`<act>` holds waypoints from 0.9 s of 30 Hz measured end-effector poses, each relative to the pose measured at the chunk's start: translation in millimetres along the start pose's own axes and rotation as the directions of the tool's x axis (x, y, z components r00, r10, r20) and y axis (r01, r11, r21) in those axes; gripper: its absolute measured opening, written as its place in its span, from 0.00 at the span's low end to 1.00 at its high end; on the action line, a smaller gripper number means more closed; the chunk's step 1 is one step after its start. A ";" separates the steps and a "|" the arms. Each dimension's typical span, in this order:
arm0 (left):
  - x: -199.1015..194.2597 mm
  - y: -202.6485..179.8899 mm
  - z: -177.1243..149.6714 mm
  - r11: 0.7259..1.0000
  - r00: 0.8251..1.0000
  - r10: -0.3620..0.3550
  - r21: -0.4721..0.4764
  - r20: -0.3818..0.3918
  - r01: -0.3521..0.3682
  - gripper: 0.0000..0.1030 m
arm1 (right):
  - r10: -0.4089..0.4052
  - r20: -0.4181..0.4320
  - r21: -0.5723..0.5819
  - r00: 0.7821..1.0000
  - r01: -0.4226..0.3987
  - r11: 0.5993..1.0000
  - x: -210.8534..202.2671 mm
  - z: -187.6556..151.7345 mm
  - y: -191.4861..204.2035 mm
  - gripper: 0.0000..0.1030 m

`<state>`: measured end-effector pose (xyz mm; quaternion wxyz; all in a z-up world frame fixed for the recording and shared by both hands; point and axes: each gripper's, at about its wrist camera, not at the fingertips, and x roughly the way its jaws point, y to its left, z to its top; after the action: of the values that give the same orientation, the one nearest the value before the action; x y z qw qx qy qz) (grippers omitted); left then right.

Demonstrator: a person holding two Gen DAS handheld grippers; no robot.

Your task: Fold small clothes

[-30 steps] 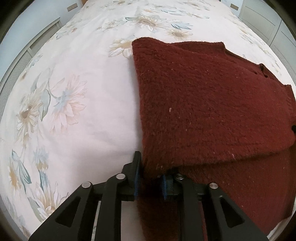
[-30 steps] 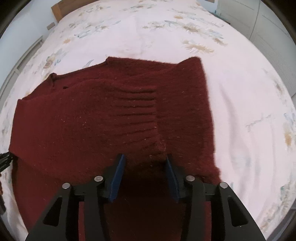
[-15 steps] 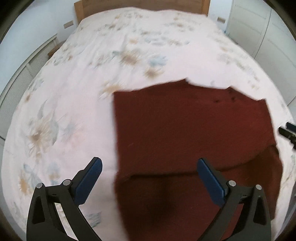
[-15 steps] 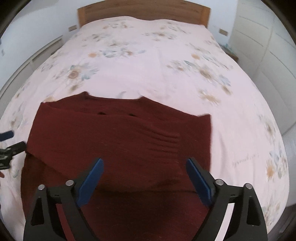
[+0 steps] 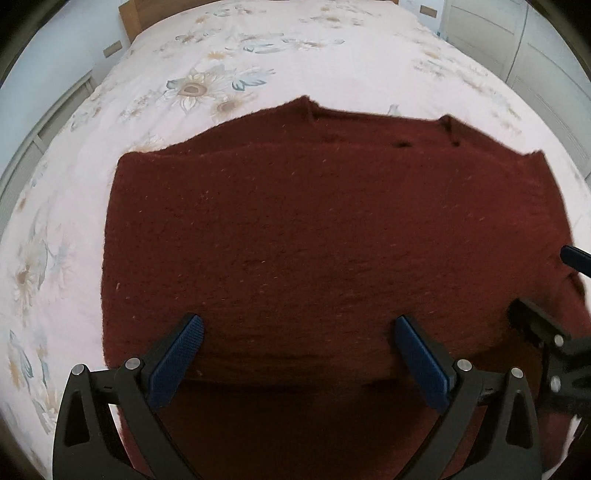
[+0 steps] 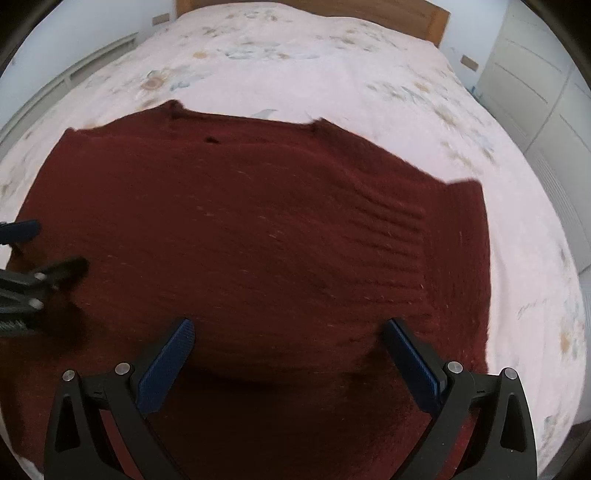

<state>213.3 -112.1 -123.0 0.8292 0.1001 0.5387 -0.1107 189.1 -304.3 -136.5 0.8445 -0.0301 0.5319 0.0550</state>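
A dark red knitted sweater [image 5: 314, 229] lies flat on the bed, with an upper layer folded over a lower one near me. It also fills the right wrist view [image 6: 258, 236], where a ribbed cuff shows at the right. My left gripper [image 5: 299, 350] is open and empty, hovering over the sweater's near fold. My right gripper [image 6: 291, 354] is open and empty over the same fold. The right gripper shows at the right edge of the left wrist view [image 5: 543, 328]. The left gripper shows at the left edge of the right wrist view [image 6: 40, 273].
The sweater rests on a white floral bedspread [image 5: 207, 85] that stretches far ahead. A wooden headboard [image 6: 314, 7] stands at the far end. White wardrobe doors [image 6: 539, 85] stand at the right and a low white panel wall [image 5: 59, 110] at the left.
Both grippers let go of the sweater's edge, opened wide and pulled back and up. The folded-over layer now lies flat on the sweater.
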 end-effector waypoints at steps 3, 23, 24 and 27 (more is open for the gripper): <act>1.5 12.7 -0.1 1.000 1.000 0.016 0.005 0.002 -0.016 0.99 | -0.022 -0.001 0.042 1.000 0.022 0.999 1.1 -4.1 -21.4 0.99; 14.7 79.3 -10.5 0.990 0.996 -0.066 -0.128 -0.057 0.058 0.99 | -0.040 0.062 0.116 0.997 0.033 0.993 -39.1 -10.5 -65.8 0.99; 9.8 77.9 -10.0 0.989 0.996 -0.069 -0.132 -0.057 0.060 0.99 | -0.042 0.072 0.116 0.996 0.034 0.993 -48.1 -10.4 -66.8 0.99; -4.3 81.6 -4.4 0.989 0.997 -0.063 -0.139 -0.044 0.057 0.99 | -0.050 0.095 0.111 0.994 0.039 0.993 -72.5 -7.9 -72.0 0.99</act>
<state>231.6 -32.6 -117.0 0.8171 0.0288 0.5678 -0.0956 160.0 -381.0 -75.2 0.8709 0.0068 0.4914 0.0084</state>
